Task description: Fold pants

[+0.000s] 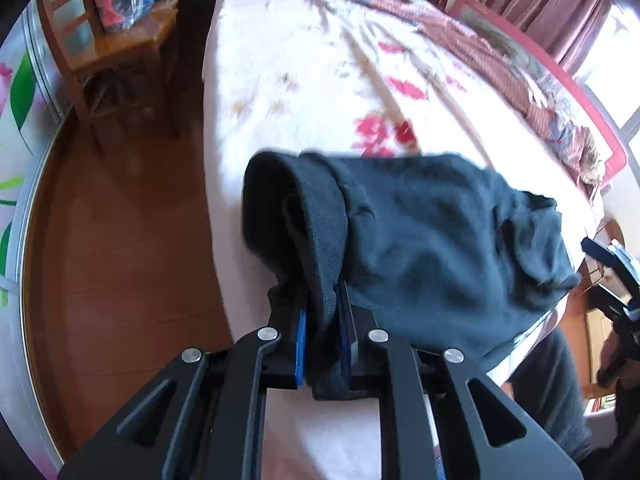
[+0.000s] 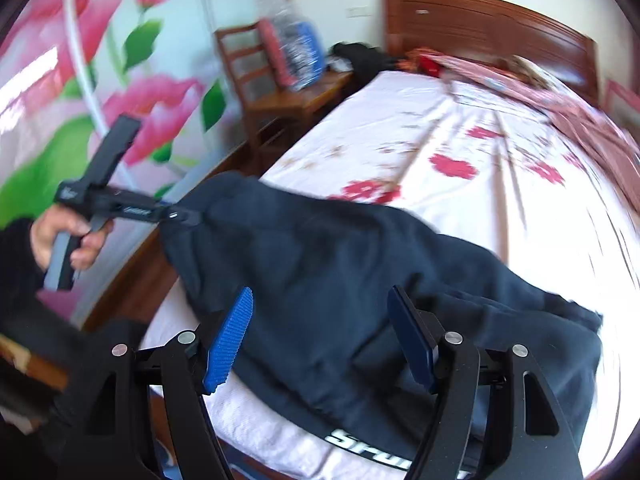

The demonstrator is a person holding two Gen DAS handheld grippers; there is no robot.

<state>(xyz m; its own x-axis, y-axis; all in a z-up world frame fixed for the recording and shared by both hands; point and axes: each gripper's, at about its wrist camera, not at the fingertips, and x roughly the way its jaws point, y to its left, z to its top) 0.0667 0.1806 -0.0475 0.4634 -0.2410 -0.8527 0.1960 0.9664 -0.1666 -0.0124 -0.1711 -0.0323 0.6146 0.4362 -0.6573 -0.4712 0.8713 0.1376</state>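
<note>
Left gripper: my left gripper (image 1: 323, 332) is clenched on the ribbed cuff (image 1: 320, 240) of the pants (image 1: 432, 240); I see the dark knit pinched between both blue pads (image 1: 302, 344), and the fabric hangs off the jaws.

Right gripper: my right gripper (image 2: 320, 336) stands released, jaws wide. The pants (image 2: 320, 264) lie behind the gap, and I cannot tell whether the pads (image 2: 232, 336) brush the cloth.

Pants: dark blue, bunched at the near edge of the bed (image 1: 288, 92), one end lifted toward the left gripper (image 2: 188, 216) and the rest draped over the floral sheet (image 2: 460, 140).

Left wrist view only: the grip itself up close, the wood floor (image 1: 120, 248) beside the bed, a pink curtain (image 1: 552, 4) at a bright window, and the right gripper (image 1: 612, 276) at the right edge.

Right wrist view only: the hand (image 2: 68, 236) on the left gripper's handle, the wooden headboard (image 2: 488, 28), and a wall mural (image 2: 112, 72) of pink flowers and green leaves.

Both views: a wooden chair (image 1: 112, 52) holding a plastic-wrapped bundle (image 2: 298, 52).

Writing: white letters on the pants near the bottom of the right wrist view (image 2: 372, 446), cut off by the gripper; I read roughly "Sru" and cannot make out more.
</note>
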